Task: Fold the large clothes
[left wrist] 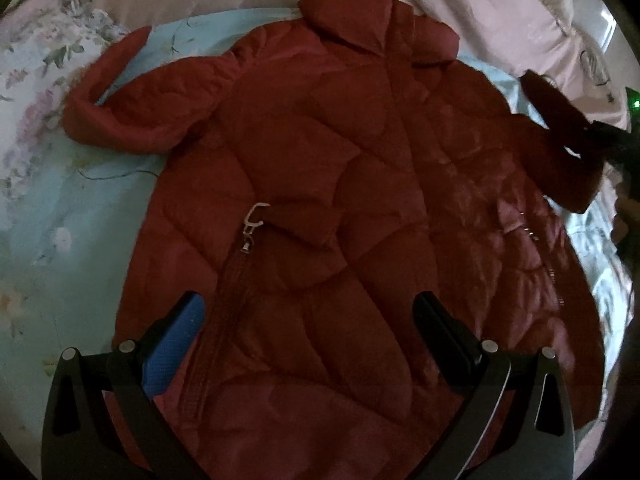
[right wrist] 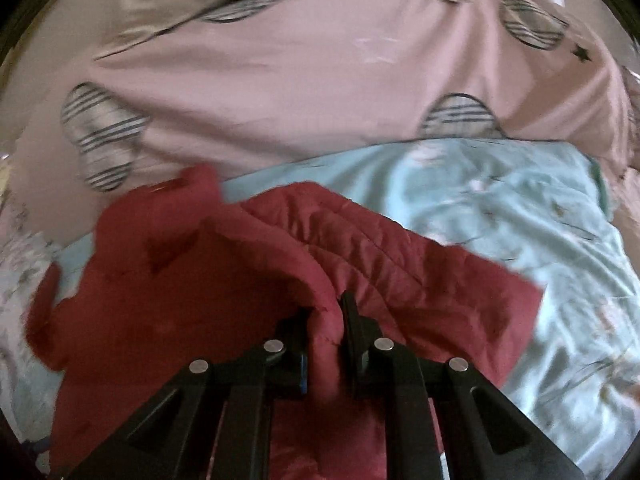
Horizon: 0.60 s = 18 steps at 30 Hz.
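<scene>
A: Left gripper point(left wrist: 308, 320) status?

B: Released, jaws spread wide, nothing between them. It hangs over the lower half of the red quilted jacket point(left wrist: 340, 200), which lies front-up, flat on the pale blue floral sheet point(left wrist: 48, 208). Hem nearest the tongs, collar point(left wrist: 376, 28) farthest. Zipper pull point(left wrist: 254, 220) just ahead of the blue-padded finger point(left wrist: 172, 344).

A: Right gripper point(right wrist: 324, 312)?

B: Clenched on a pinch of the jacket's right sleeve point(right wrist: 400, 272); fabric bunches up between the jaws. My read: it's lifting that sleeve to fold it in over the body, while the left one waits for a corner.

A: Other sleeve?

B: Left sleeve point(left wrist: 116, 120) is ahead-left of the left tongs, bent at the elbow, flat on the sheet. Beyond everything, a pink duvet point(right wrist: 320, 80) with striped patches.

A: Blind spots?

B: Hem is cut off under the left gripper body. Right view is motion-blurred; can't tell how much cloth the jaws have. In the left view the raised cuff is dark and half out of frame.
</scene>
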Each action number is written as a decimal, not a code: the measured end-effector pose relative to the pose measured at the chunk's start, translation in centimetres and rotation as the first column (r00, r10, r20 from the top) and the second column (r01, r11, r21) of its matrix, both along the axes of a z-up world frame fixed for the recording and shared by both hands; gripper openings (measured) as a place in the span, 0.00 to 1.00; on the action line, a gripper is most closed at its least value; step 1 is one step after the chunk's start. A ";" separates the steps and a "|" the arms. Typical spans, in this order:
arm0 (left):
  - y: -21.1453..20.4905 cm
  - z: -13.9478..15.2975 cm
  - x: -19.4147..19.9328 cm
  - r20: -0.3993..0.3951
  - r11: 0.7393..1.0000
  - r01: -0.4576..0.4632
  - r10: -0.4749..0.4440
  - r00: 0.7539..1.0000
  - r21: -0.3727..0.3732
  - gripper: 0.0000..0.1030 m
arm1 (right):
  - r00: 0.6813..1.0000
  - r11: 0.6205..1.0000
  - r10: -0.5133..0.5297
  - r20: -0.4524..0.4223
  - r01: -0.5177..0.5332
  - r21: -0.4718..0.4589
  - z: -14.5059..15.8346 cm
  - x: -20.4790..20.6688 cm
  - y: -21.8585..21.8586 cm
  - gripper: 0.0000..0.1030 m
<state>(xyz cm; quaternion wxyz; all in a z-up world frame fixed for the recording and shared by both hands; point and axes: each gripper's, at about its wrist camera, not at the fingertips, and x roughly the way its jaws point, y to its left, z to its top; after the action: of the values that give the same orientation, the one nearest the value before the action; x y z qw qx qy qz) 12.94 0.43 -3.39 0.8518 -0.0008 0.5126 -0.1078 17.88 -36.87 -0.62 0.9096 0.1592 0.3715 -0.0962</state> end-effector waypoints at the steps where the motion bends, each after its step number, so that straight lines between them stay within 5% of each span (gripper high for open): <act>1: 0.2 0.1 0.0 0.001 1.000 0.000 0.000 1.000 -0.017 1.00 | 1.000 0.999 0.016 -0.023 -0.015 0.039 0.2 -0.2 0.9 0.12; 6: 1.2 0.3 0.3 -0.007 0.995 0.000 -0.001 1.000 -0.098 1.00 | 0.988 0.983 0.153 0.009 -0.153 0.102 0.3 0.1 7.0 0.12; 18: 4.1 0.9 4.1 -0.073 0.944 -0.026 0.002 0.997 -0.330 1.00 | 0.909 0.906 0.418 -0.011 -0.415 0.080 -2.1 2.3 19.7 0.13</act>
<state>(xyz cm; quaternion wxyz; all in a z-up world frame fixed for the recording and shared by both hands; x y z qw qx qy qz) 17.00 4.57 -2.45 0.8215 -0.1512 0.5173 -0.1861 20.16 -17.20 -2.71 0.8973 0.1091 0.4128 0.1119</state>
